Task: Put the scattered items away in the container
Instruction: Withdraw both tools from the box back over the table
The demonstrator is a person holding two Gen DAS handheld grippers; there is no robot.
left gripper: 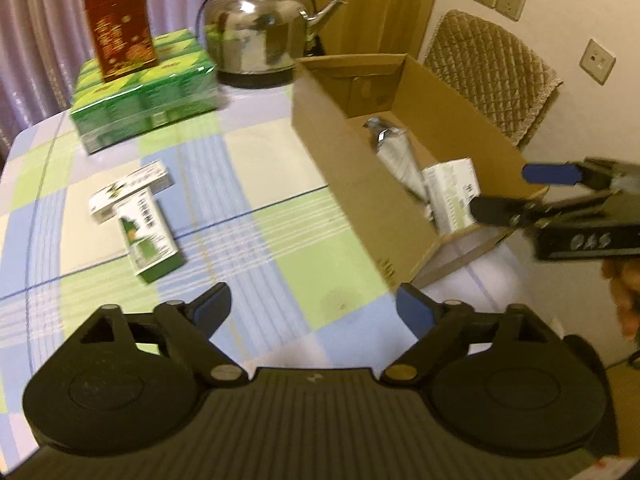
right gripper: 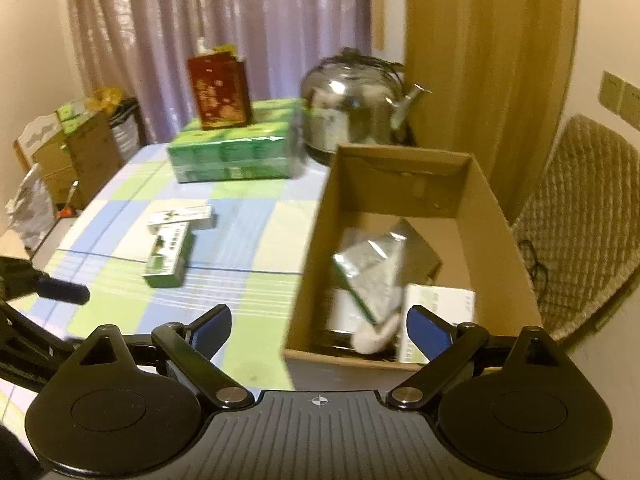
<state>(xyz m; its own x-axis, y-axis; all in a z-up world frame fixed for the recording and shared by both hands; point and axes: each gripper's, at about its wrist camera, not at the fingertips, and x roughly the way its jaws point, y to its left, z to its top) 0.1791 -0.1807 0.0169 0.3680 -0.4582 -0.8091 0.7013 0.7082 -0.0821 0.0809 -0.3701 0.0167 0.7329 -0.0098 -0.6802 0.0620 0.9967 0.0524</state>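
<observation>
An open cardboard box (left gripper: pixel 336 148) (right gripper: pixel 500 216) stands on the checked tablecloth and holds a silver pouch (left gripper: pixel 394 152) (right gripper: pixel 376 272) and a white carton (left gripper: pixel 452 196) (right gripper: pixel 440 304). Two small green-and-white boxes (left gripper: pixel 150 236) (right gripper: pixel 168 256) lie stacked crosswise on the cloth left of it; the upper-left one (left gripper: pixel 132 188) (right gripper: pixel 180 216) is whiter. My left gripper (left gripper: pixel 314 312) is open and empty above the cloth, between the boxes and the cardboard box. My right gripper (right gripper: pixel 320 328) is open and empty over the box's near rim; it also shows in the left wrist view (left gripper: pixel 500 192).
A steel kettle (left gripper: pixel 260 28) (right gripper: pixel 352 108) and a shrink-wrapped green pack (left gripper: pixel 144 96) (right gripper: pixel 236 148) with a red tin (left gripper: pixel 120 28) (right gripper: pixel 220 92) on it stand at the table's far side. A padded chair (left gripper: pixel 492 76) (right gripper: pixel 580 216) is behind the box. Clutter lies left of the table (right gripper: pixel 60 160).
</observation>
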